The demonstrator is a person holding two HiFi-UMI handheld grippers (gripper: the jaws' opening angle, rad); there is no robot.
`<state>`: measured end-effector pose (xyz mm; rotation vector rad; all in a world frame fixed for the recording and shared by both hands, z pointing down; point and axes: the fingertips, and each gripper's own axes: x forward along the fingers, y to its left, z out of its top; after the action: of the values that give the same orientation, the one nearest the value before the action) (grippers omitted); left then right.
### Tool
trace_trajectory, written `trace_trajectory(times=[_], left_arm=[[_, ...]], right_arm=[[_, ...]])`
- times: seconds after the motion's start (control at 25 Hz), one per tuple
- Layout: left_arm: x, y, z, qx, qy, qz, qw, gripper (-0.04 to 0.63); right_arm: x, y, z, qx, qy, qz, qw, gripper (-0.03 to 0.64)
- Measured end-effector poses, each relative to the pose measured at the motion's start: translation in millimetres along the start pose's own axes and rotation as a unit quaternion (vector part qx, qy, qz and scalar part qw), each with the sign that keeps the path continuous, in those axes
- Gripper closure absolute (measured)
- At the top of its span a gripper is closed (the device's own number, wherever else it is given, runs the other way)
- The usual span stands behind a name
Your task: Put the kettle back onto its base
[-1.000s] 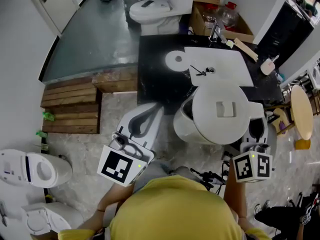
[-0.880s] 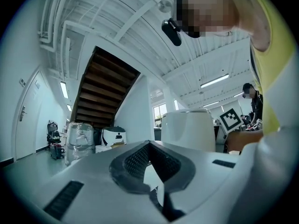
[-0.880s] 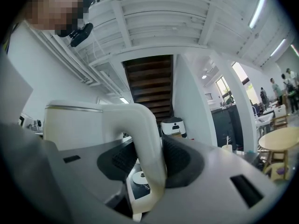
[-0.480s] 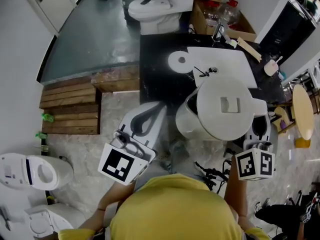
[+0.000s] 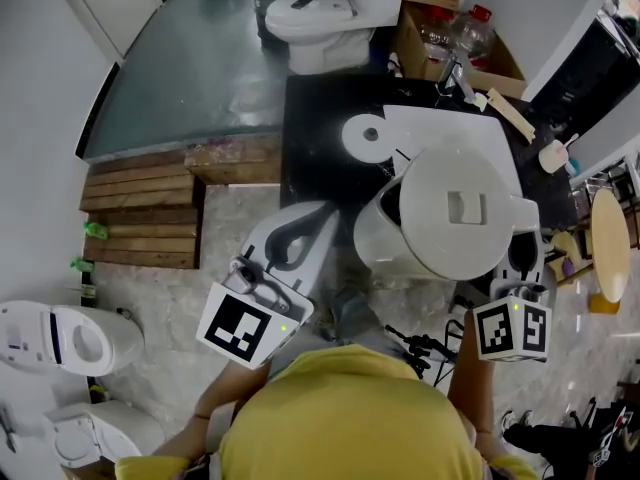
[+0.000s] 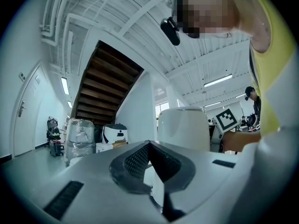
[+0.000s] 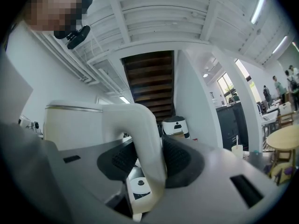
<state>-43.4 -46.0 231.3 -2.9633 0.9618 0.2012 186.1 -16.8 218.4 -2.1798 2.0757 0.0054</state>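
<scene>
White plastic kettle point(image 7: 70, 125) handle is clamped between the right gripper point(image 7: 148, 161) pads. Kettle hangs upright, lid shut, over the near edge of the black table point(image 5: 310, 173). Its base point(image 5: 365, 135), a round white disc, lies ahead and slightly left on the table, so the right hand is nearer. Left gripper point(image 6: 148, 158) jaws together, empty.

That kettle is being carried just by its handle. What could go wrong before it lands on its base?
The right gripper pinches the kettle by its handle alone, so the body could swing or slip from the jaws. The base is a small disc on the black counter; set down off-centre, the kettle might tip.
</scene>
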Motion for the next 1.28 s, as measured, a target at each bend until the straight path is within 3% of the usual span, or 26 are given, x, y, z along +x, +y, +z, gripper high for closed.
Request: trace_trajectory(times=[0.84, 1.28], left_arm=[[106.7, 54.5, -21.7, 0.009, 0.01, 0.029, 0.9995, 0.594], [123.0, 65.1, -37.8, 0.006, 0.026, 0.044, 0.9987, 0.594]], right_arm=[[133.8, -48.2, -16.8, 0.003, 0.006, 0.047, 0.999, 0.454], [175.4, -51.1, -27.4, 0.0, 0.013, 0.079, 0.997, 0.454]])
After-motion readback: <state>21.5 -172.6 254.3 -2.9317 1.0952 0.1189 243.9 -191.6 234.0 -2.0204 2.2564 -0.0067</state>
